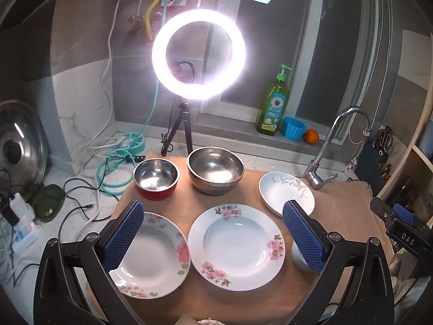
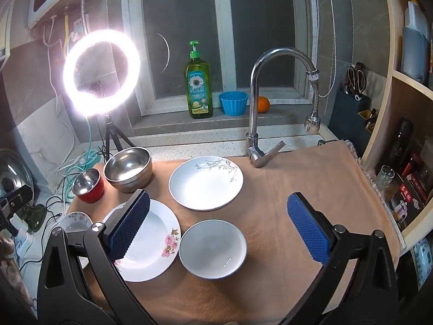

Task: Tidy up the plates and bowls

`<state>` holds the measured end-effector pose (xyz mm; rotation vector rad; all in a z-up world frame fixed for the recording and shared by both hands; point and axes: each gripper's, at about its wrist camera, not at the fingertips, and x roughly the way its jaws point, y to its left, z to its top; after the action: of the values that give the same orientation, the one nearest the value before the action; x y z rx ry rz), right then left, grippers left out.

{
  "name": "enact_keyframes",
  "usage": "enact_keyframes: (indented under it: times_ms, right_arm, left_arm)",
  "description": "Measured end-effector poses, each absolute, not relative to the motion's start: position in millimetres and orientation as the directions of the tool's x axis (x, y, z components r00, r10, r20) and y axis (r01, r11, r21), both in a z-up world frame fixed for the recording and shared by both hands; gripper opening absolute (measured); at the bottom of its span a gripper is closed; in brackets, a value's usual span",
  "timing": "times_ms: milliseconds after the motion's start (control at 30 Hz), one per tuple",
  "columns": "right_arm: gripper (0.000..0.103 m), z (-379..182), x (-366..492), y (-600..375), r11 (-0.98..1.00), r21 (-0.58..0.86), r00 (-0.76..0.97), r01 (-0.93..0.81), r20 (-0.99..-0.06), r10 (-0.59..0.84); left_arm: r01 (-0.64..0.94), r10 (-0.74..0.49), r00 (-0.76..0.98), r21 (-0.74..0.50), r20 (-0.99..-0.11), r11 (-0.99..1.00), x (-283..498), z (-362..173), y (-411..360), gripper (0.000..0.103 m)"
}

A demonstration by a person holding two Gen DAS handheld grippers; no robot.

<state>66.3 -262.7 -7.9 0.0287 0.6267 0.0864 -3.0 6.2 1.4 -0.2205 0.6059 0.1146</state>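
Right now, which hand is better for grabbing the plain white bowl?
The right. The plain white bowl lies between its open fingers, near the front. In the left view the bowl is mostly hidden behind one finger.

Two pink-flowered plates [image 1: 236, 246] [image 1: 154, 254] lie low in frame. Behind: red-sided steel bowl [image 1: 156, 178], larger steel bowl [image 1: 215, 170]. Leaf-patterned plate [image 2: 205, 182] and plain white bowl [image 2: 213, 249] sit right.
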Motion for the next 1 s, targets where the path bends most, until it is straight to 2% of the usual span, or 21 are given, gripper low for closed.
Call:
enact_keyframes:
  times_ms: [1000]
  right_arm:
    - [0.103,-5.3,66.6,-256.0,0.996,0.051,0.809,-0.069,-0.581,0.085]
  left_arm:
    - [-0.167,0.041,0.821,-0.17,-0.57,0.971,0.8,0.2,7.6,0.102]
